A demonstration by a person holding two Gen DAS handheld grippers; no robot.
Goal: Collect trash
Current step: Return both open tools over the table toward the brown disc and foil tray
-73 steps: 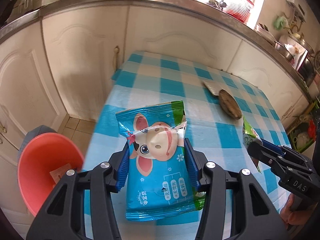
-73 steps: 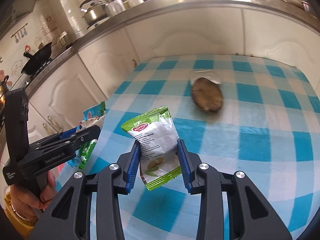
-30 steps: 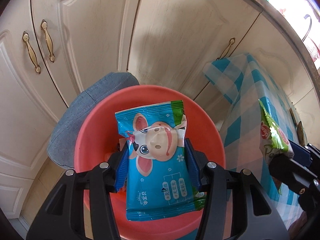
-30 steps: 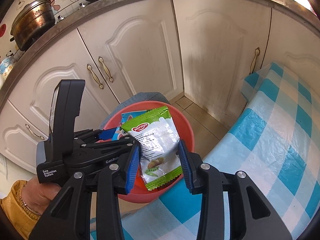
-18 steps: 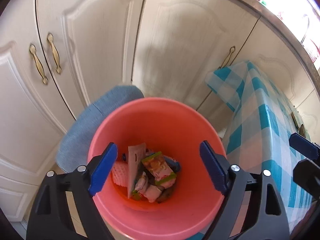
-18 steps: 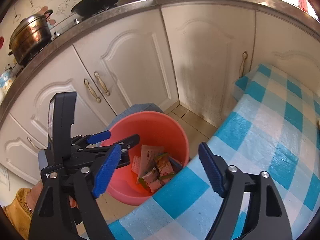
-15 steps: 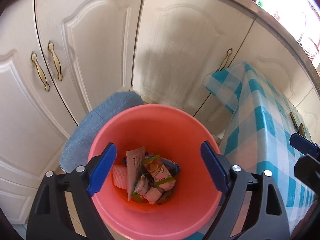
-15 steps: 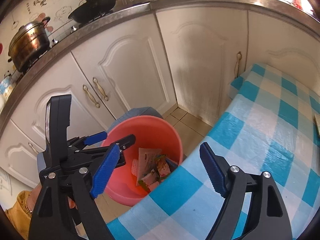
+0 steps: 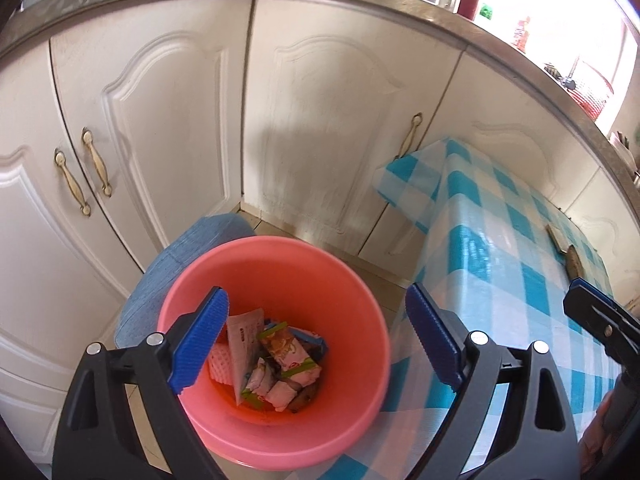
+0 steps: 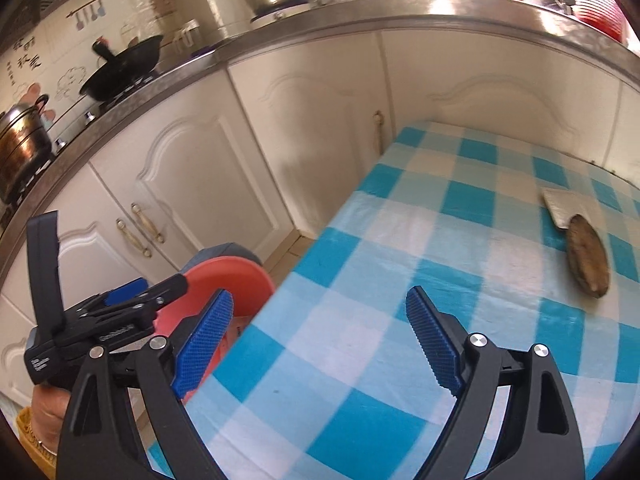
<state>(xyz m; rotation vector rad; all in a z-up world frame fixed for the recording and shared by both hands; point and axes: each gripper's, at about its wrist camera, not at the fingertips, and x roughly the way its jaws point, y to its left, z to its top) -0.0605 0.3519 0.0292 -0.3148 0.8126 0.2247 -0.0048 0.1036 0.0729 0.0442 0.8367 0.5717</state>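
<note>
1. Drop step done, by the look of it — left gripper (image 9: 316,340) spread wide and empty above the pink bucket (image 9: 276,432), wrappers (image 9: 276,364) heaped at its bottom.
2. Right gripper (image 10: 320,344) likewise wide, empty, over the checked tablecloth (image 10: 460,240).
3. Next, probably: reach for the brown scrap (image 10: 588,260) (and the pale packet (image 10: 560,206) touching it) — well apart from the bucket.

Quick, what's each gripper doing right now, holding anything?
Left gripper: open, empty, above the pink bucket.
Right gripper: open, empty, over the checkered table.
</note>
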